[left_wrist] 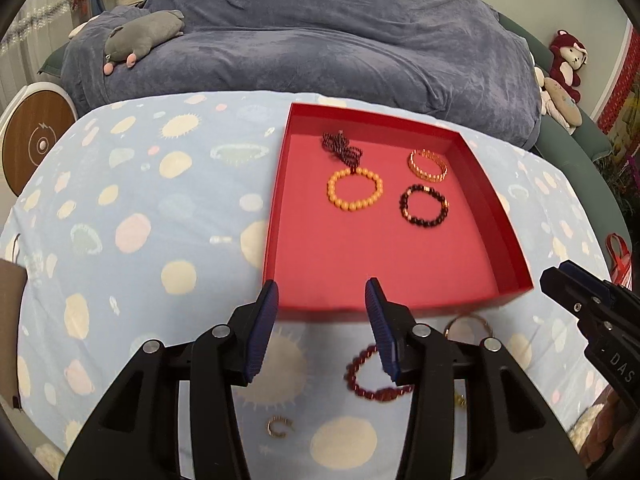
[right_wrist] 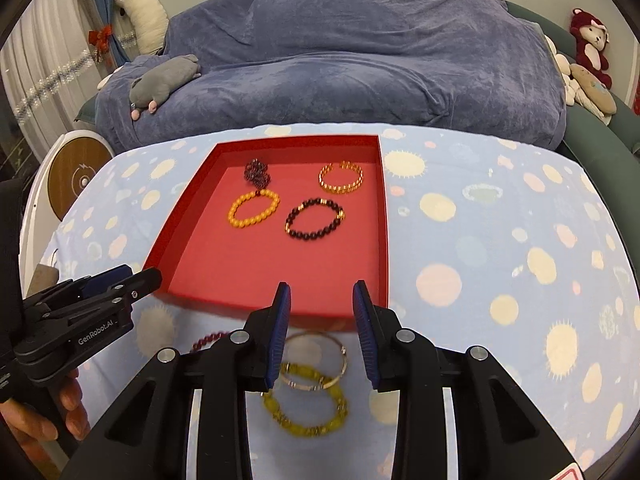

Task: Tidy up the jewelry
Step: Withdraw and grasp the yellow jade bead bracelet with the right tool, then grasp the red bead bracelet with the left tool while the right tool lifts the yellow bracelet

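Observation:
A red tray (left_wrist: 280, 200) (right_wrist: 382, 208) on the spotted cloth holds an orange bead bracelet (left_wrist: 354, 194) (right_wrist: 253, 209), a dark bead bracelet (left_wrist: 424, 205) (right_wrist: 315, 219), a gold bracelet (left_wrist: 428, 164) (right_wrist: 341, 177) and a dark purple bead bundle (left_wrist: 342, 149) (right_wrist: 257, 174). My left gripper (left_wrist: 322, 304) is open and empty above the tray's near edge; a dark red bead bracelet (left_wrist: 374, 376) (right_wrist: 208, 340) lies below it. My right gripper (right_wrist: 322, 300) is open and empty over a silver bangle (right_wrist: 316, 360) and a yellow bracelet (right_wrist: 306, 408).
A small gold open ring (left_wrist: 279, 426) lies on the cloth near me. A blue-covered sofa (left_wrist: 320, 40) with a grey plush toy (left_wrist: 144, 36) stands behind the table. A round white-and-wood device (left_wrist: 36, 140) stands at the left.

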`<state>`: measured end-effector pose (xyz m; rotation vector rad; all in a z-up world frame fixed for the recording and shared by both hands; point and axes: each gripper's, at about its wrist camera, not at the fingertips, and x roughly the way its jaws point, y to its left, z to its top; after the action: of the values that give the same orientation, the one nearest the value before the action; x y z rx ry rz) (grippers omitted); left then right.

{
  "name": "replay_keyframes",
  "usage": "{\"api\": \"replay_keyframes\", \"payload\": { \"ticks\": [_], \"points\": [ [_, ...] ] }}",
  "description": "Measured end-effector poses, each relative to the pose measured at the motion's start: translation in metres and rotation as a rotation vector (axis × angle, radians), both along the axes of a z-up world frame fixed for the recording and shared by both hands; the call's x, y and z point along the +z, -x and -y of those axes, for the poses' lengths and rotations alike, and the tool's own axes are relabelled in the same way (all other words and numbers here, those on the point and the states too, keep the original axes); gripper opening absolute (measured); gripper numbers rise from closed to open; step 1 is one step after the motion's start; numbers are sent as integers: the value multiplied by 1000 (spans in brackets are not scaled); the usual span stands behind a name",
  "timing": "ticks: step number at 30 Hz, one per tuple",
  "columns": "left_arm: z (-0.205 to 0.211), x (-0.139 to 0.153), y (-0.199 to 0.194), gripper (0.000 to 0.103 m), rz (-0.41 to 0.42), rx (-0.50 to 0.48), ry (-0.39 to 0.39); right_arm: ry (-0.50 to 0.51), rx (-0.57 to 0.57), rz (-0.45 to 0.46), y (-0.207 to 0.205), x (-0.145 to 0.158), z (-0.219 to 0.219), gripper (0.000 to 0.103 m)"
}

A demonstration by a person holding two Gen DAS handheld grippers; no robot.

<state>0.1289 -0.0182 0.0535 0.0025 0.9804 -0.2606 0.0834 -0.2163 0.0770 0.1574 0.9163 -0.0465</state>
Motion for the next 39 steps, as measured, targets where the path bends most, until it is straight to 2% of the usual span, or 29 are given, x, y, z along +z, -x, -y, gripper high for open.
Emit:
{"api": "replay_keyframes", "payload": {
  "ticks": [5,11,18,24,27,29,30,39],
  "points": [
    [-9,-19,40,43,-44,8,-2,2,-6,-60,37,-23,-11,31],
    [-12,-38,62,43,-83,20,-11,-5,-35,-117,55,-54,-13,31],
    [-10,-43,64,43,-93,24,-7,-29,-81,-148,40,-74,-4,31],
    [-8,-46,60,43,-108,31,11,-49,-77,-186,30,-86,-4,31],
    [-7,-48,55,43,-112,29,13,-14,-64,-180,33,-86,-10,26],
    [-4,-48,53,43,-111,26,18,1,-58,-185,34,-86,-11,13],
    [-3,-49,51,43,-111,25,20,-9,-57,-187,35,-86,-10,10],
    [12,-58,36,43,-120,6,20,-74,-63,-197,57,-87,-7,10]
  ]
}}
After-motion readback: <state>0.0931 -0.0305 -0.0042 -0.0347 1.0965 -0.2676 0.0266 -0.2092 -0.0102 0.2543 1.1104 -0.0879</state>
